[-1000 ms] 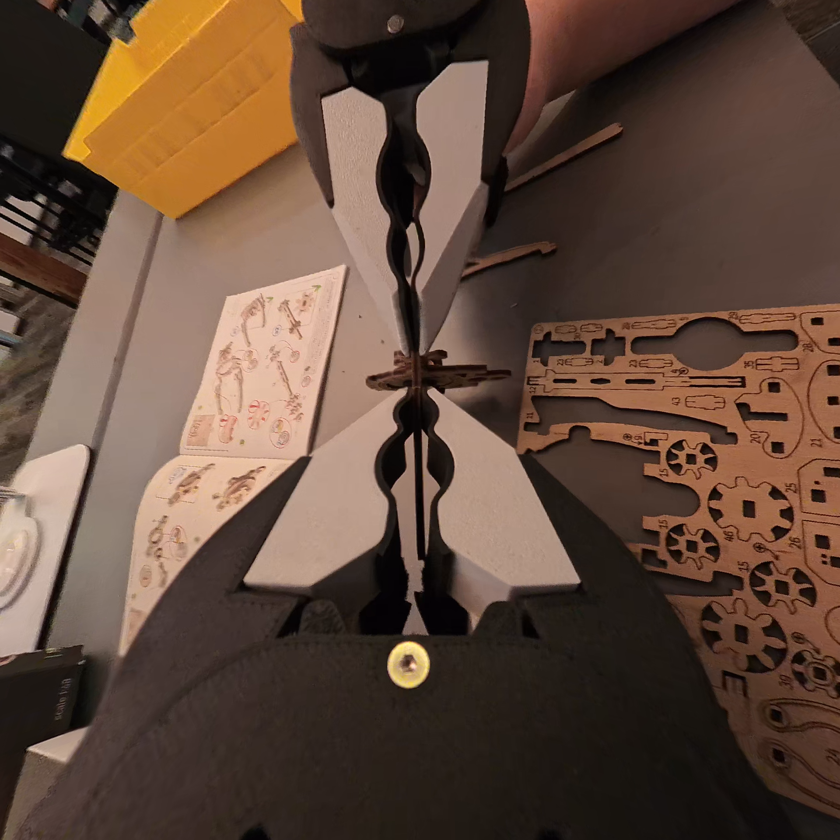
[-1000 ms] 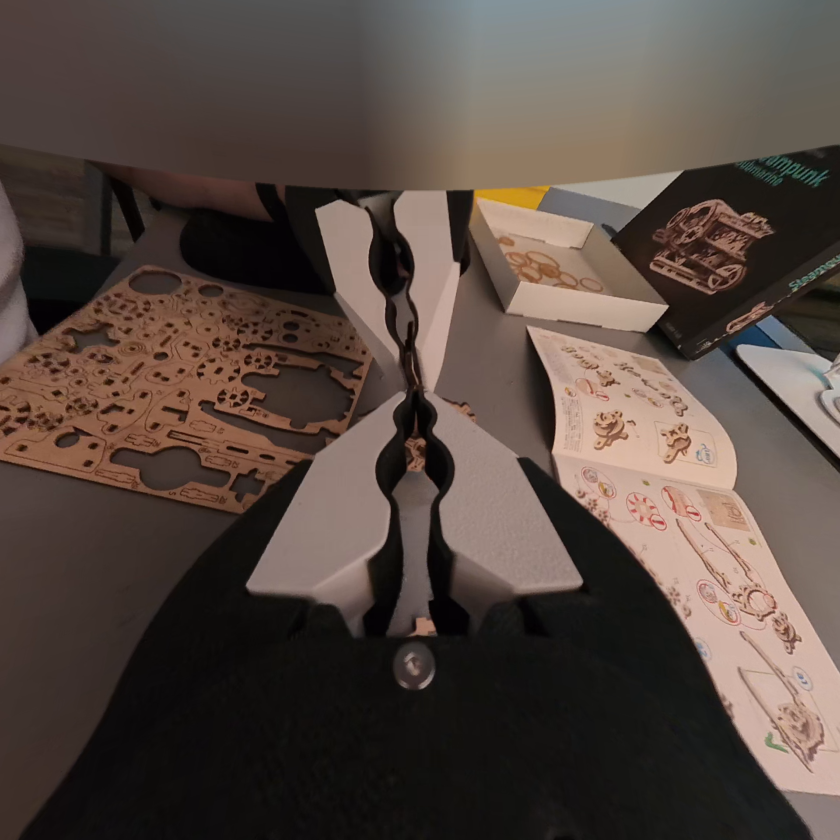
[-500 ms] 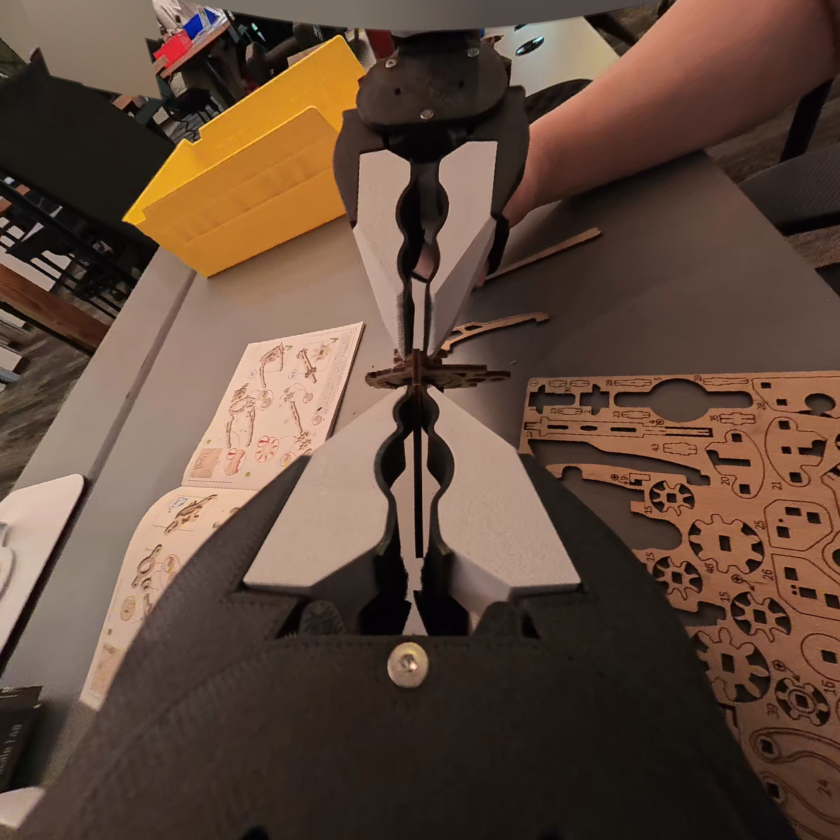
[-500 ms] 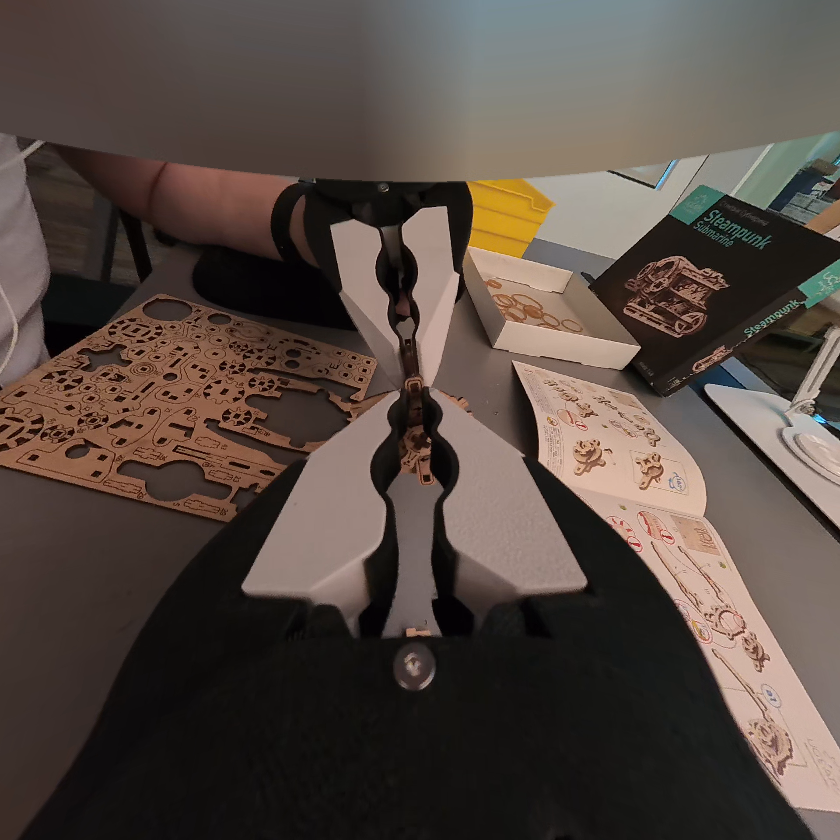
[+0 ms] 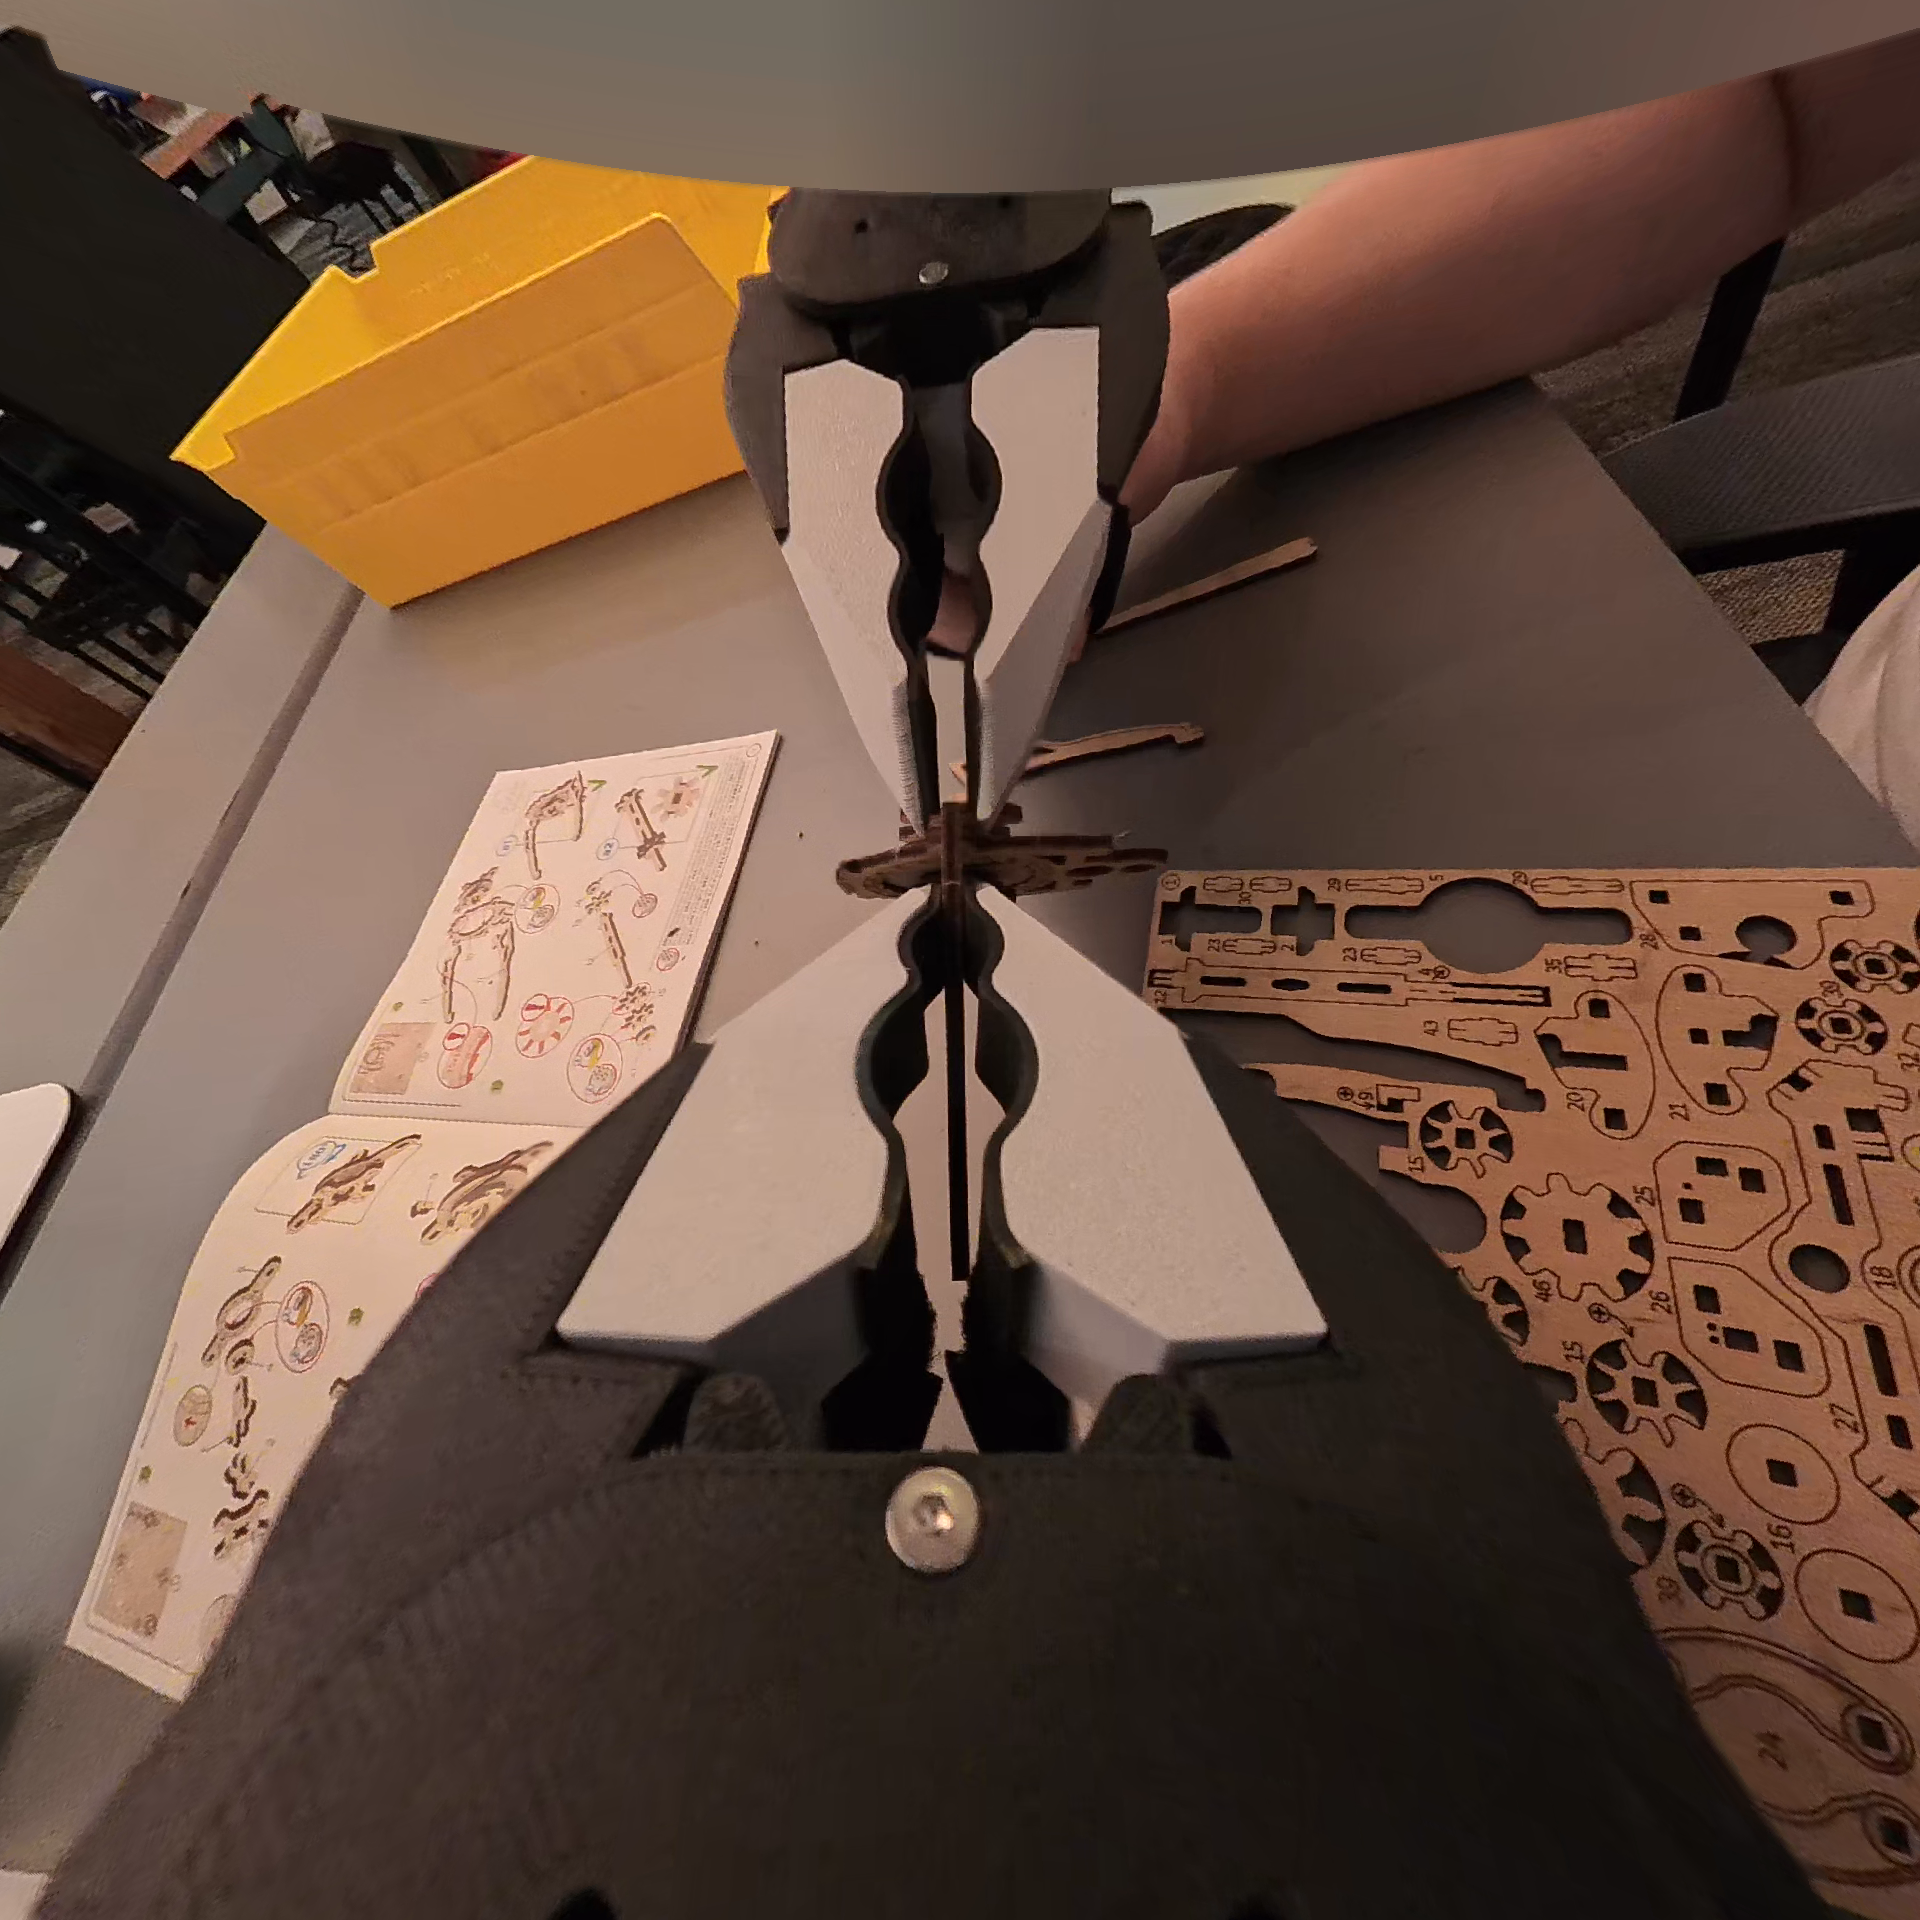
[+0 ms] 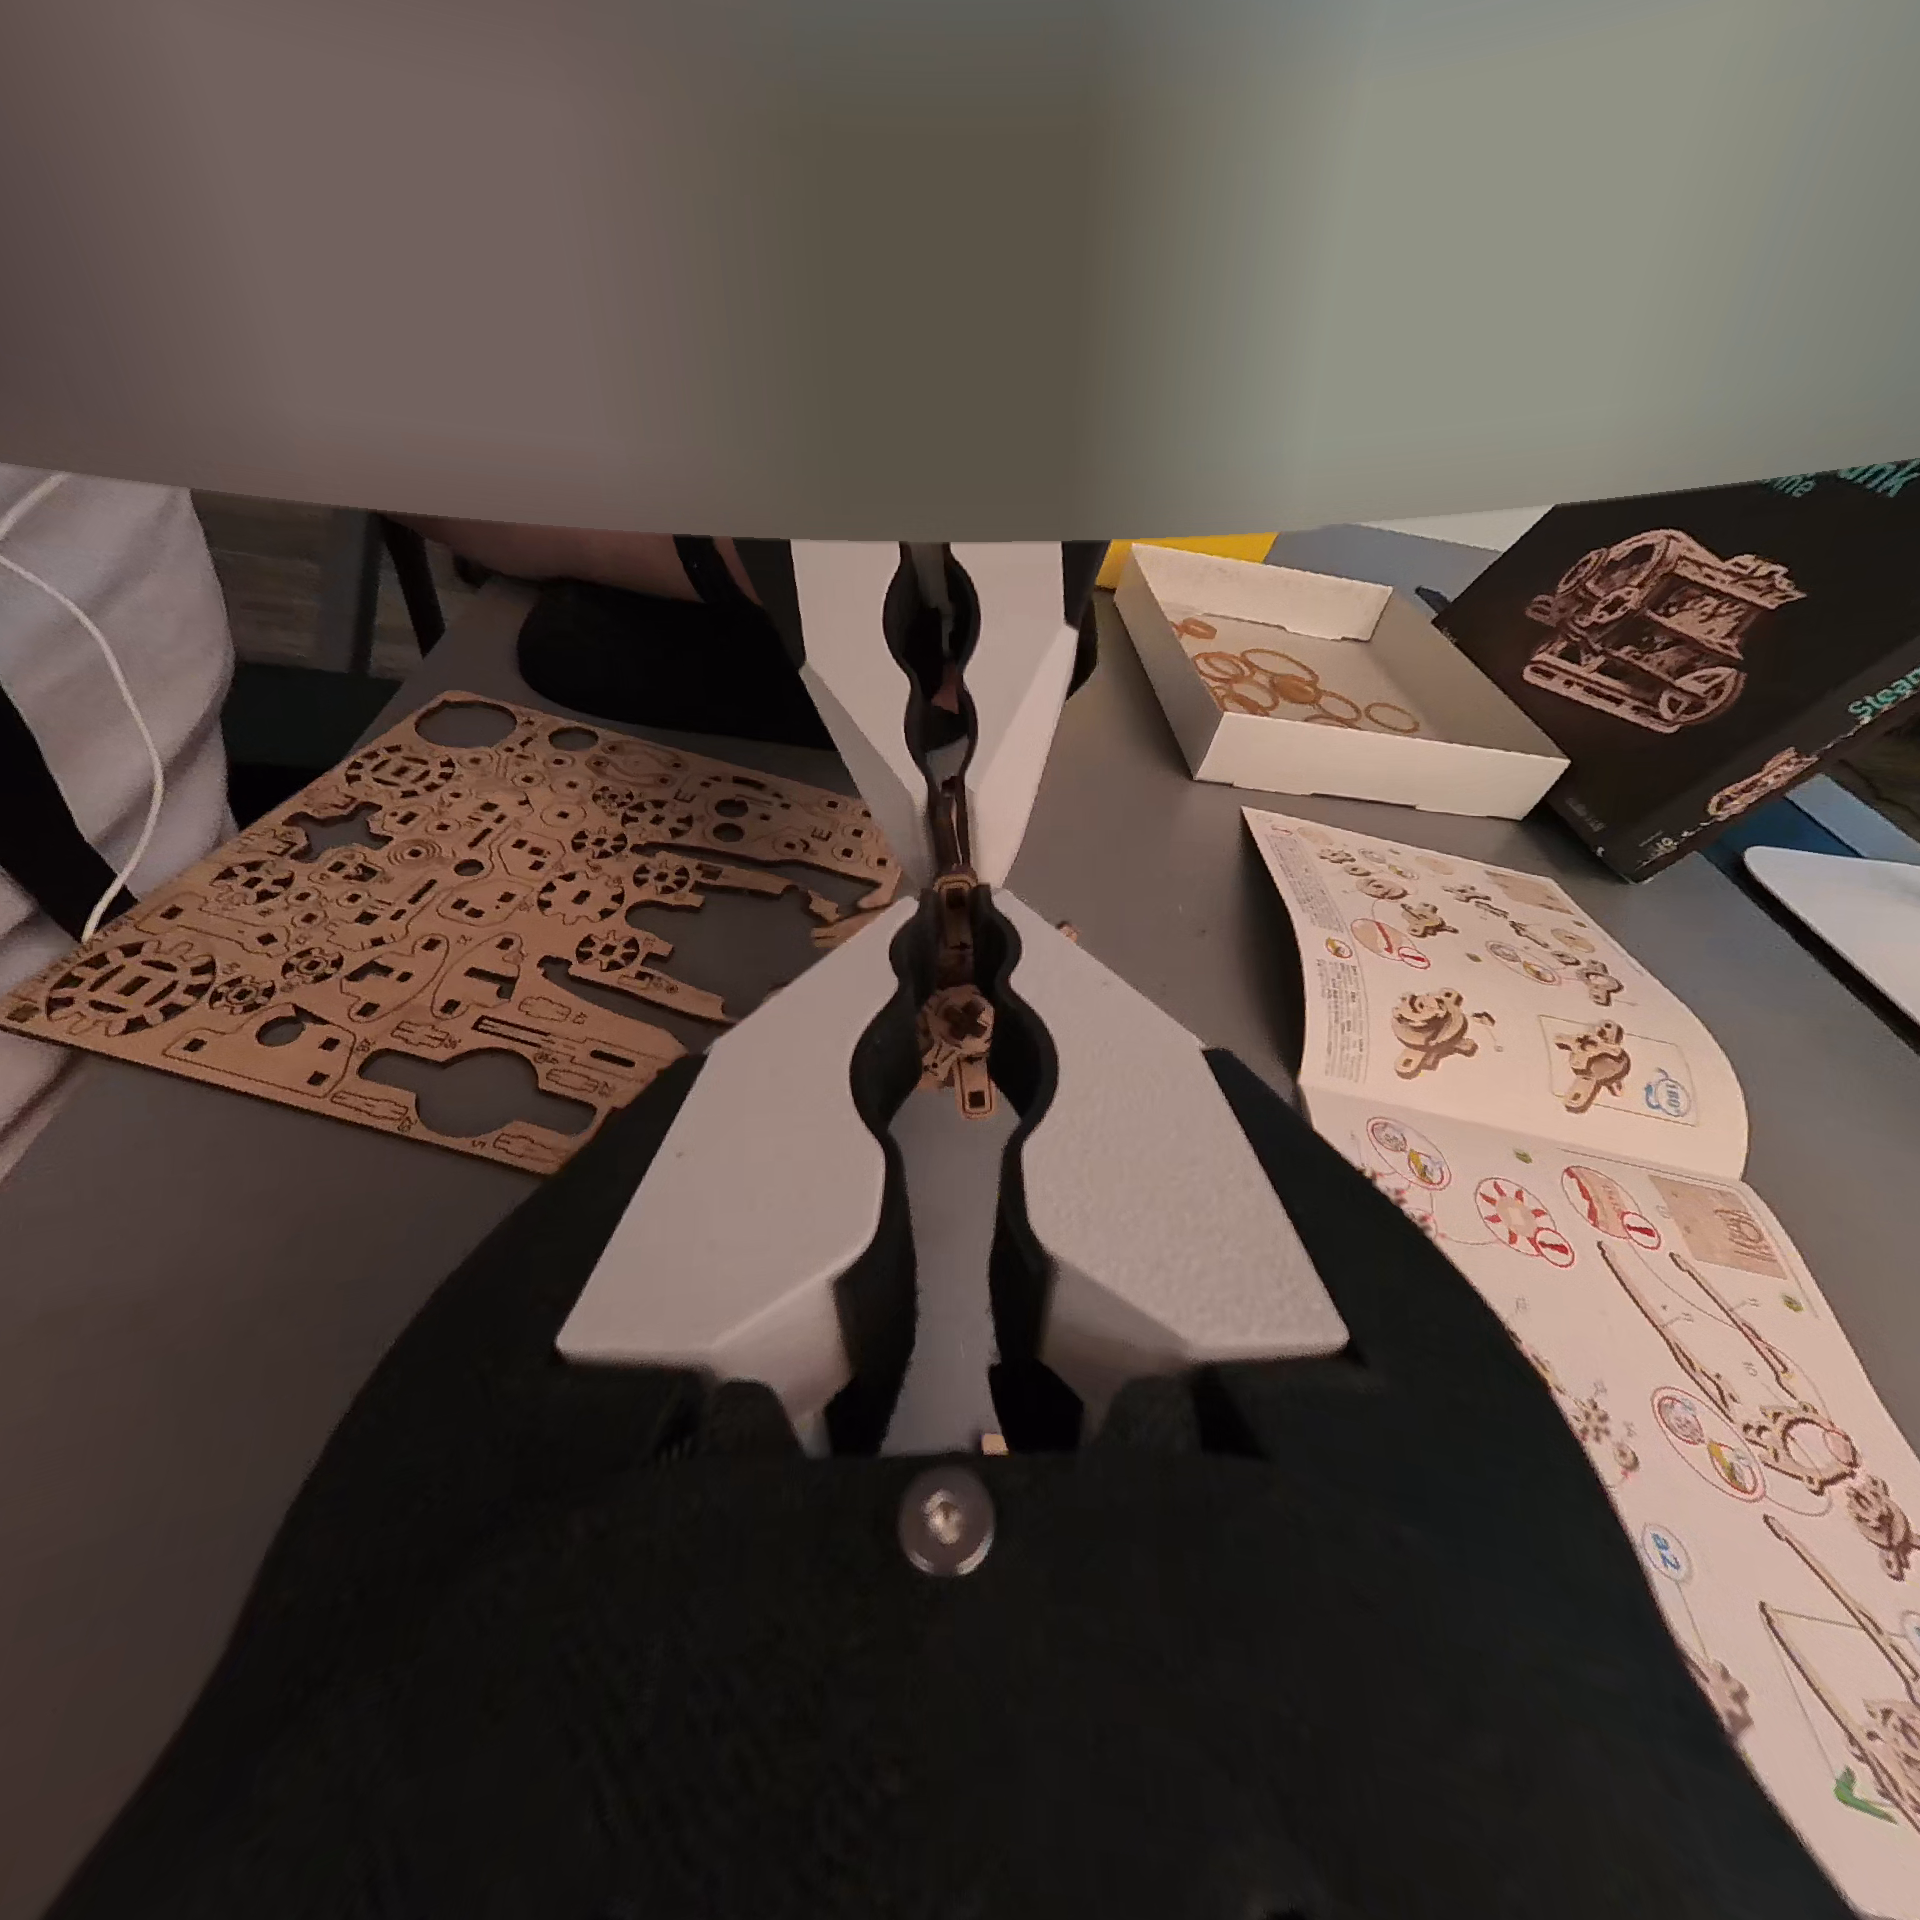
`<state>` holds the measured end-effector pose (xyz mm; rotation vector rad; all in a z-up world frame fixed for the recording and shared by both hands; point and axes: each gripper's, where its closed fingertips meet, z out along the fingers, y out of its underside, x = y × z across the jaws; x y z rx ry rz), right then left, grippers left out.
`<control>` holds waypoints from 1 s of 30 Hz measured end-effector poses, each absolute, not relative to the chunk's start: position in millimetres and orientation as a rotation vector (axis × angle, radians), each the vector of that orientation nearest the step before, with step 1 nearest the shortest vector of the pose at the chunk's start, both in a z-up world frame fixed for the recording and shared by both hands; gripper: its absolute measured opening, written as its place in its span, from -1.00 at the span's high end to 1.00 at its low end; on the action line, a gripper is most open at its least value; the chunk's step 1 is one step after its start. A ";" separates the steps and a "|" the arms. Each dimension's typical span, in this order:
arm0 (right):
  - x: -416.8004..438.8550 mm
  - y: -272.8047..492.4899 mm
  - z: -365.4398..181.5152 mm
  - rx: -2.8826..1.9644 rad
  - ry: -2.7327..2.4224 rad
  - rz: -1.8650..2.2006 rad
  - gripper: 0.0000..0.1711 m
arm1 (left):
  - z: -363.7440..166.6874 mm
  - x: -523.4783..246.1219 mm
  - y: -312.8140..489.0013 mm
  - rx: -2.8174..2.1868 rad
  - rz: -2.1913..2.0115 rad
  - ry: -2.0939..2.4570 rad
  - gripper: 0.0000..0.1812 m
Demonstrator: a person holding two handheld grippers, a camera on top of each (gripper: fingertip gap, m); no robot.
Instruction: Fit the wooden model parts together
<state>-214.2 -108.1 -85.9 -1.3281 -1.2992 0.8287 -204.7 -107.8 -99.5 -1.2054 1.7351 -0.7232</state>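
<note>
Wooden model parts, a small brown laser-cut assembly point(image 5: 951, 868), hang in the air over the grey table point(image 5: 1455, 665), pinched where the two grippers meet tip to tip.

Going left to right in the left wrist view: a yellow plastic bin point(image 5: 468, 416) at the far edge, an open instruction booklet point(image 5: 582, 935), then the left gripper point(image 5: 948, 899) with its white fingers closed on a thin flat wooden plate seen edge-on, and a laser-cut plywood sheet point(image 5: 1610, 1143) of gears and panels on the right. Facing it, the right gripper point(image 5: 943, 805) now shows a narrow gap between its fingertips, where a second ago they were pressed together; it has also drawn back, so its black body and the person's forearm point(image 5: 1455, 312) now come into sight. Two loose wooden strips point(image 5: 1195, 592) lie behind it.

In the right wrist view the right gripper point(image 6: 954, 904) has its tips narrowly parted around the top of the assembly point(image 6: 954, 1018); whether they grip it cannot be told. A white tray of rubber bands point(image 6: 1340, 707) and a black kit box point(image 6: 1683, 644) sit right.

A blurred patch covers the top of both views. How the assembly's pieces interlock is too small to make out.
</note>
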 end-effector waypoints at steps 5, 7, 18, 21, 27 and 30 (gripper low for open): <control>-211.0 -104.0 -77.6 -1.310 -1.273 0.831 0.97 | -94.1 -203.7 -102.8 -1.141 -0.615 1.720 1.00; -207.4 -102.5 -75.0 -1.285 -1.268 0.792 1.00 | -97.3 -204.8 -99.1 -1.098 -0.487 1.744 1.00; -210.6 -104.0 -76.4 -1.227 -1.305 0.678 0.96 | -94.1 -205.8 -96.9 -0.965 -0.267 1.756 1.00; -211.7 -103.5 -80.5 -1.241 -1.317 0.671 0.97 | -94.8 -205.1 -97.1 -0.961 -0.251 1.757 1.00; -211.3 -102.9 -80.5 -1.243 -1.305 0.671 1.00 | -96.3 -204.4 -98.9 -0.979 -0.267 1.761 1.00; -211.4 -103.6 -83.5 -1.260 -1.316 0.683 1.00 | -99.3 -204.4 -99.5 -1.009 -0.299 1.771 1.00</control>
